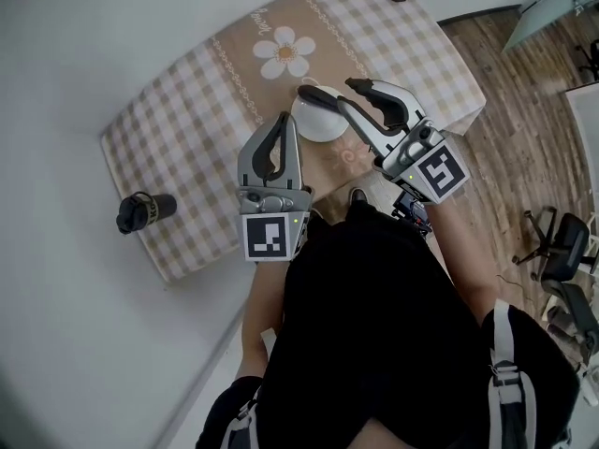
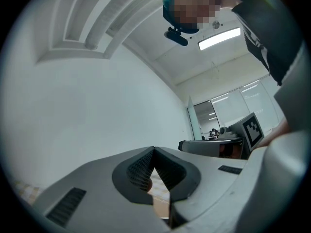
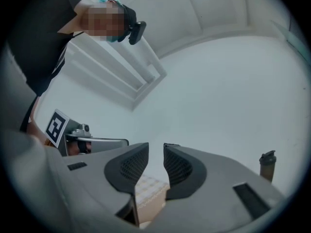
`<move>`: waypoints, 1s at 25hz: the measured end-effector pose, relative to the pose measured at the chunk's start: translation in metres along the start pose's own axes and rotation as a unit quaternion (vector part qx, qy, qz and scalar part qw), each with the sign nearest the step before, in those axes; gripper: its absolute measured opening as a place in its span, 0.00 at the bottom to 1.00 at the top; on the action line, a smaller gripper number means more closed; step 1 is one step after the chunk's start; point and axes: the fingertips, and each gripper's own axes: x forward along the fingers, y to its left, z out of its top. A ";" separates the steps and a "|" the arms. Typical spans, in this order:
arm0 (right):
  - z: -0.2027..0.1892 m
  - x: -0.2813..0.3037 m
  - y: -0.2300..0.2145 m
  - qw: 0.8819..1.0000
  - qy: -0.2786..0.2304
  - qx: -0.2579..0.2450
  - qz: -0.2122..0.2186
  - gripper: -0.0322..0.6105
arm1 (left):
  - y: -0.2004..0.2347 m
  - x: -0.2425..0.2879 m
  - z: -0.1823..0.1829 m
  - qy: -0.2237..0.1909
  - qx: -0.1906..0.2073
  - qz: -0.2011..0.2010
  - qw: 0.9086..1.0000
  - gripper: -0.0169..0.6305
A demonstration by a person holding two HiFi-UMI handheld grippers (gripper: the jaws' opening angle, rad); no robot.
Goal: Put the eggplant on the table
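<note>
Both grippers are held up in front of the person's dark top [image 1: 374, 288], over the near side of a tabletop [image 1: 187, 129] covered with a beige checked cloth printed with a white daisy [image 1: 285, 52]. The left gripper [image 1: 284, 120] [image 2: 154, 149] has its jaws pressed together at the tips with nothing between them; in the left gripper view only a sliver of the checked cloth shows through the small diamond gap behind the tips. The right gripper [image 1: 329, 87] [image 3: 155, 147] has its jaws spread by a narrow gap, and that gap is empty, with the cloth's corner showing below it in the right gripper view. In the head view the right gripper hangs over a white bowl [image 1: 314, 124] that sits near the middle of the cloth, and its fingers cover part of the bowl. The eggplant cannot be made out in any view. A dark bottle [image 1: 145, 211] [image 3: 266, 165] stands near the cloth's left edge, well apart from the bowl. Beyond the tabletop on the right lie a wooden floor [image 1: 524, 138] and an office chair [image 1: 562, 251]
</note>
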 end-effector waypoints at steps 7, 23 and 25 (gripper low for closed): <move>-0.008 -0.012 -0.003 0.999 0.001 -0.019 -0.046 0.06 | -0.006 -0.003 -0.007 0.003 0.001 -0.001 1.000 0.03; -0.054 -0.026 -0.008 0.995 0.067 -0.050 -0.059 0.06 | -0.014 -0.002 -0.041 0.028 0.015 -0.008 0.999 0.03; -0.056 -0.025 -0.009 0.995 0.070 -0.050 -0.059 0.06 | -0.014 -0.002 -0.045 0.031 0.016 -0.010 0.999 0.03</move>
